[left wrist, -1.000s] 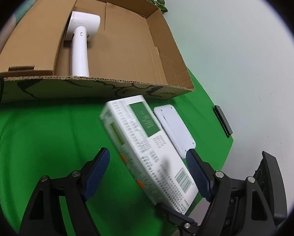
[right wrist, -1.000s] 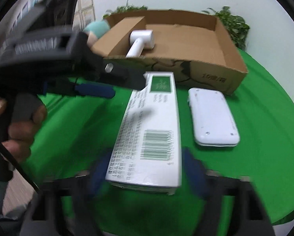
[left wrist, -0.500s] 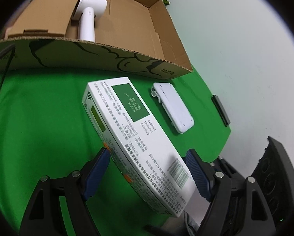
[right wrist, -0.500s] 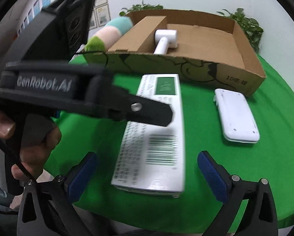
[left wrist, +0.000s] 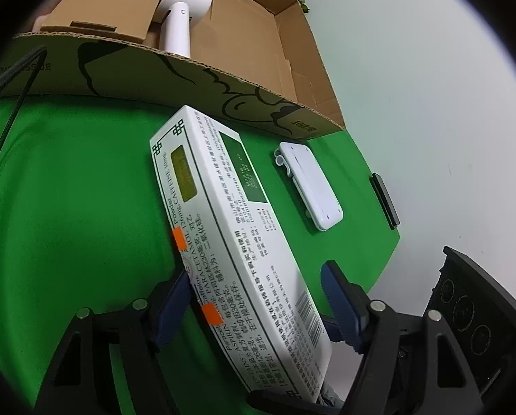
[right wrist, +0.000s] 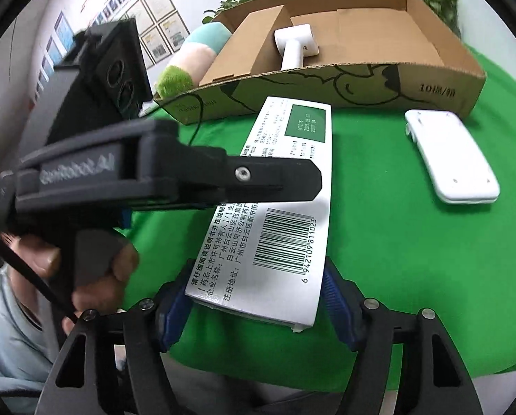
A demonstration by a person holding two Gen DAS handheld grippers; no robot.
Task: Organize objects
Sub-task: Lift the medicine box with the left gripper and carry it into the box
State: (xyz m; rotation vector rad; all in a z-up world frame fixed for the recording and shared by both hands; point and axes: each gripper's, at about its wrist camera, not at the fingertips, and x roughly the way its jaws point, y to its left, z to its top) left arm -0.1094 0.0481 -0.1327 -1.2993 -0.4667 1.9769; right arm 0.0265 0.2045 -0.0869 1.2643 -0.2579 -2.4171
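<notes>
A long white medicine box [left wrist: 230, 242] with a green panel and a barcode lies tilted, its near end between both grippers; it also shows in the right wrist view [right wrist: 278, 207]. My left gripper [left wrist: 258, 301] has its blue pads against the box's sides. My right gripper [right wrist: 258, 301] is closed on the box's near end. An open cardboard box [left wrist: 202, 79] behind holds a white handheld device [left wrist: 180, 24]; the box also shows in the right wrist view [right wrist: 361, 79]. A white flat case [left wrist: 309, 186] lies on the green cloth to the right.
A green cloth [left wrist: 67, 190] covers the round table; its edge runs close on the right. A small black bar [left wrist: 384, 200] lies near that edge. A plush toy [right wrist: 192, 58] sits left of the cardboard box. A black cable [left wrist: 5, 121] runs along the left.
Both grippers have closed in on the medicine box's near end. The box has lifted and tilted, and the left view has dropped lower toward the table.
</notes>
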